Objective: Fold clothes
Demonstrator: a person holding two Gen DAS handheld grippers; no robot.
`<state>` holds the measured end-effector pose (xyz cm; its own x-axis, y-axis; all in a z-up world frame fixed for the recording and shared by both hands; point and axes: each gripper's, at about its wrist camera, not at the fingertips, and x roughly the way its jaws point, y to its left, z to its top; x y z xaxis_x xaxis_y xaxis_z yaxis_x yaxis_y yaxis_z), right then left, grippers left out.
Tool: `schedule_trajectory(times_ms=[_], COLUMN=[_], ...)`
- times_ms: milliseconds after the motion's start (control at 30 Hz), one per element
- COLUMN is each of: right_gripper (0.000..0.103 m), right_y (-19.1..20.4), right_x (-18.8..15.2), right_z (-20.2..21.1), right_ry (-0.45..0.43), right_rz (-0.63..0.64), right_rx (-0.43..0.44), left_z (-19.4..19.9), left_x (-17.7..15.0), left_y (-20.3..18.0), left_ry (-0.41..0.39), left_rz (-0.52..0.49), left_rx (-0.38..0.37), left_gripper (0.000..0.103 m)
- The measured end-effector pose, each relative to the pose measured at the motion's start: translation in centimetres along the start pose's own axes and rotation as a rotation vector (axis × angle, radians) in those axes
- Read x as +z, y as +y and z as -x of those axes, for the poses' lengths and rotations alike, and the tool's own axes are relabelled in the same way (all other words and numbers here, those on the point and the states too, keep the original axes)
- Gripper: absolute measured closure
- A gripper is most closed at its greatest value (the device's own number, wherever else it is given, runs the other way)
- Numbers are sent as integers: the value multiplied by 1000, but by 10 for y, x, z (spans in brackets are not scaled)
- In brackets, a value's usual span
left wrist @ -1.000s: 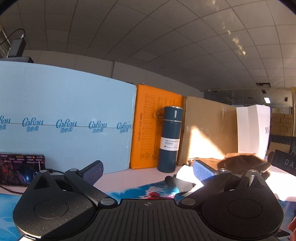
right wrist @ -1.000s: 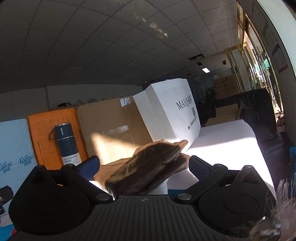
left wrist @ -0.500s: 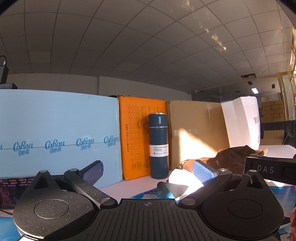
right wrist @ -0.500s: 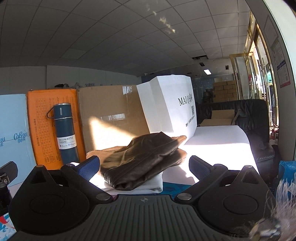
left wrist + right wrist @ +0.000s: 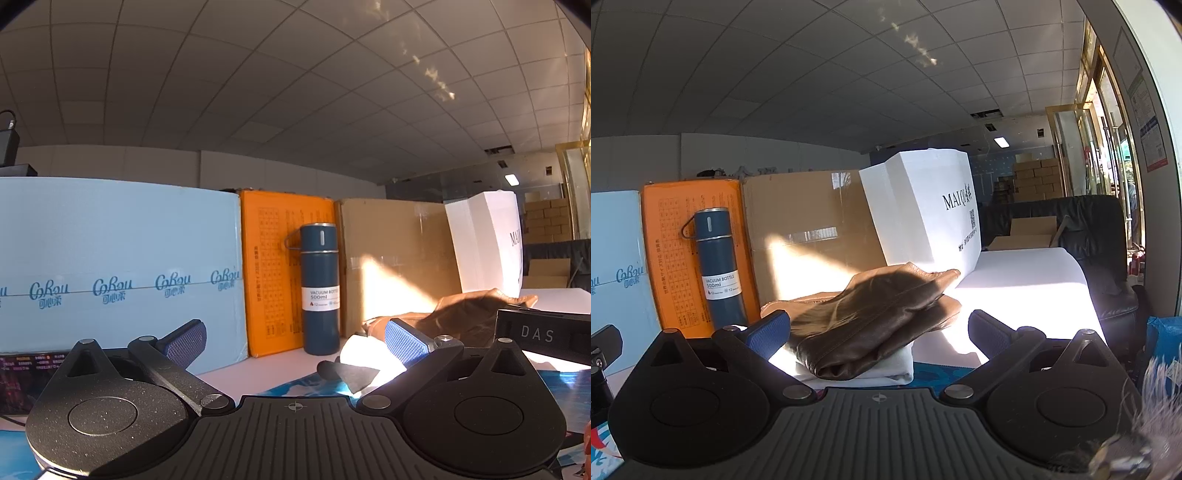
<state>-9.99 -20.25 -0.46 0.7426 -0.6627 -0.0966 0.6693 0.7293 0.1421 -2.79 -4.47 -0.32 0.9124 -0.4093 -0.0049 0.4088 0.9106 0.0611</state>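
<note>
A folded brown leather garment (image 5: 871,317) lies on top of a folded white garment (image 5: 886,369) on the table, straight ahead of my right gripper (image 5: 877,328). That gripper is open and empty, its jaws wide on either side of the stack and short of it. In the left wrist view the brown garment (image 5: 465,314) and the white garment (image 5: 365,354) sit to the right. My left gripper (image 5: 295,338) is open and empty, pointing at the boxes behind.
A blue vacuum bottle (image 5: 319,291) stands against an orange box (image 5: 273,273). A light blue box (image 5: 110,266), a cardboard box (image 5: 812,236) and a white bag (image 5: 923,210) line the back. A black DAS box (image 5: 539,336) sits right. Black chair (image 5: 1108,251) beyond.
Both views have tilted down and steadied. The clothes stack now sits lower and more centred between my right gripper's jaws. Both grippers stay open.
</note>
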Motion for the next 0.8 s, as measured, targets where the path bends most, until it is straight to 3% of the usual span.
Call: schedule_trajectory(times_ms=[800], right_gripper=[0], right_y=[-1], right_x=[-1], right_z=[-1], right_ry=[5], right_rz=[-4], right_rx=[-1], left_z=[0], left_x=[1], left_y=[-4], left_ry=[8], left_rz=[-14], left_rx=[2], left_gripper=[0])
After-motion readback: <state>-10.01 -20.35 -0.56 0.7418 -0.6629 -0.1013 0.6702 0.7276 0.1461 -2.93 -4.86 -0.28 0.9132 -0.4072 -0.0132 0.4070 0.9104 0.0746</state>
